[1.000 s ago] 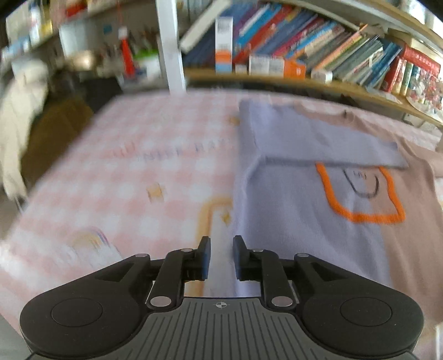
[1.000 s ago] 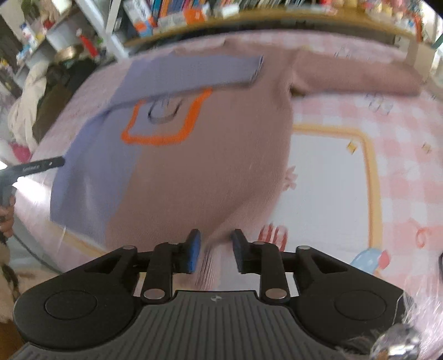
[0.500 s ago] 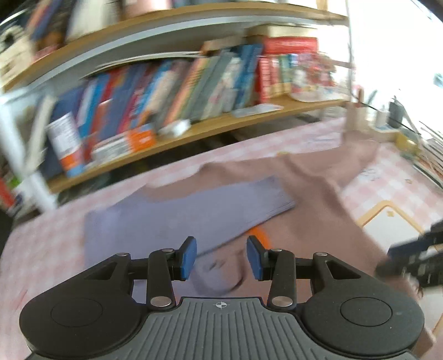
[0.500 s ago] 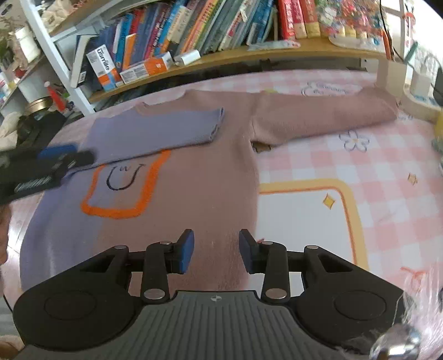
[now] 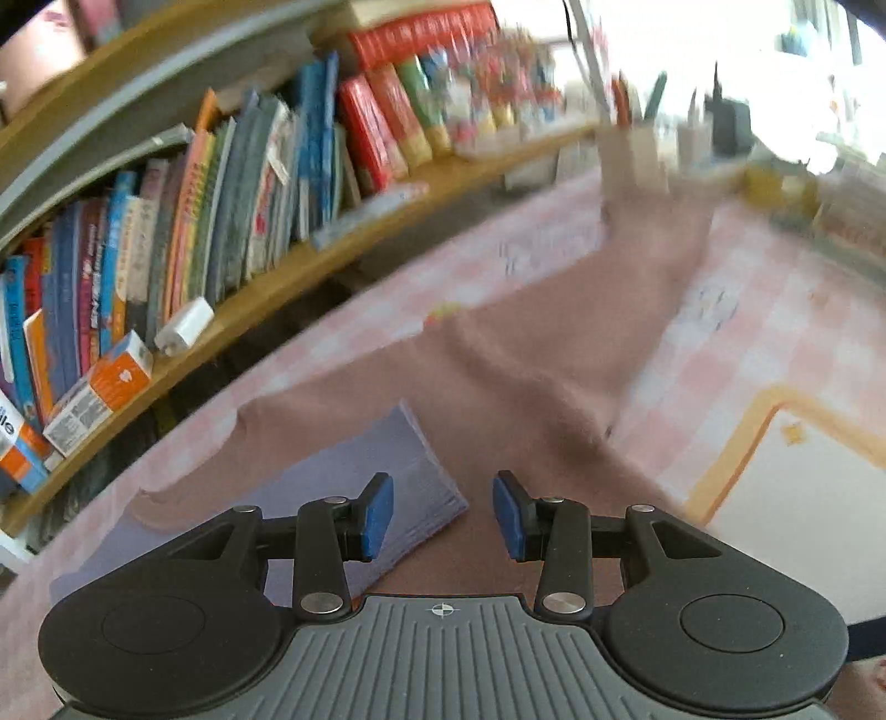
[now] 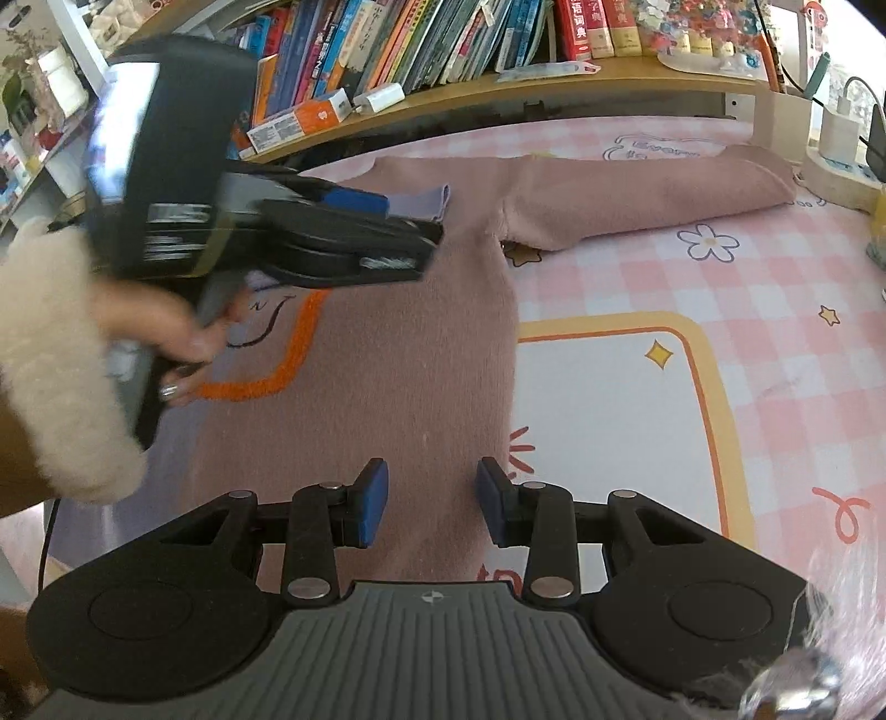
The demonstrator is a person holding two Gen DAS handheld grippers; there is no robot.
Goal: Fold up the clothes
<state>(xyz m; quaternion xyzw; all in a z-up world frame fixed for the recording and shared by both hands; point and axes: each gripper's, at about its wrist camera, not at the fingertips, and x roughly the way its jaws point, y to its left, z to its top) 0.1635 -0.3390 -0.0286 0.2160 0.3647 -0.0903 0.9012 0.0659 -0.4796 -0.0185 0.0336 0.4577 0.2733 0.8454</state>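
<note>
A mauve and lilac sweater [image 6: 398, 343] with an orange outline lies flat on the pink checked mat [image 6: 775, 360]. Its lilac sleeve [image 5: 360, 471] is folded across the chest, and the cuff lies just ahead of my left gripper [image 5: 443, 512]. That gripper is open, with nothing between its blue pads. In the right wrist view the left gripper [image 6: 410, 221] hovers over the chest, held by a hand [image 6: 160, 327] in a fluffy white cuff. The mauve sleeve [image 6: 637, 194] stretches out to the right. Over the sweater's lower body my right gripper [image 6: 432, 501] is open and holds nothing.
A low wooden shelf packed with books [image 6: 443, 33] runs along the far edge of the mat. White chargers and cables [image 6: 836, 133] stand at the far right corner. A white panel with a yellow border [image 6: 620, 415] on the mat lies right of the sweater.
My left gripper has swung from the sweater's left side across to the folded sleeve's cuff, rolling as it went, and its jaws have widened. The right gripper has sunk slightly and opened a little wider.
</note>
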